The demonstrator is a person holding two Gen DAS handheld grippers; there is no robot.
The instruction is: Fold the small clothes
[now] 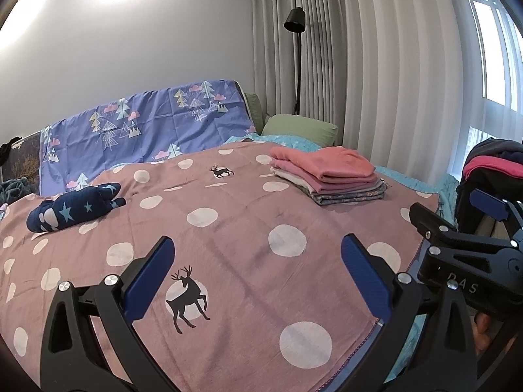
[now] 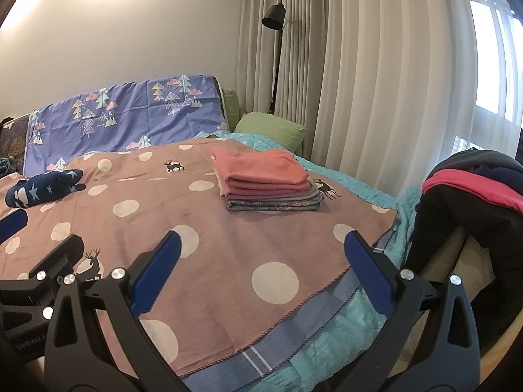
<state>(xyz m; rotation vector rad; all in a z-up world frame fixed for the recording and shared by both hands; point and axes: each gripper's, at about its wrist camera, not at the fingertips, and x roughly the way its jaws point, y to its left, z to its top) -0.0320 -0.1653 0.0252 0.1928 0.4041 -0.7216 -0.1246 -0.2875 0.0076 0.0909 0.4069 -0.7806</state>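
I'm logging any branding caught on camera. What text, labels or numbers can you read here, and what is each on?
"DAS" – pale letters on the black body of the right gripper, seen from the left wrist view.
Pale print on the left gripper body, low in the right wrist view: too blurred to read.
Nothing else legible.

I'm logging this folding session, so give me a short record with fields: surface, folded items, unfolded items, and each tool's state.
surface: dusty-pink blanket with white dots and deer prints over a bed
folded: neat stack of folded pink and floral clothes, coral piece on top
unfolded: crumpled navy garment with pale stars, apart from the stack
waiting: dark and pink clothes heaped in a basket
left tool: open, empty
right tool: open, empty
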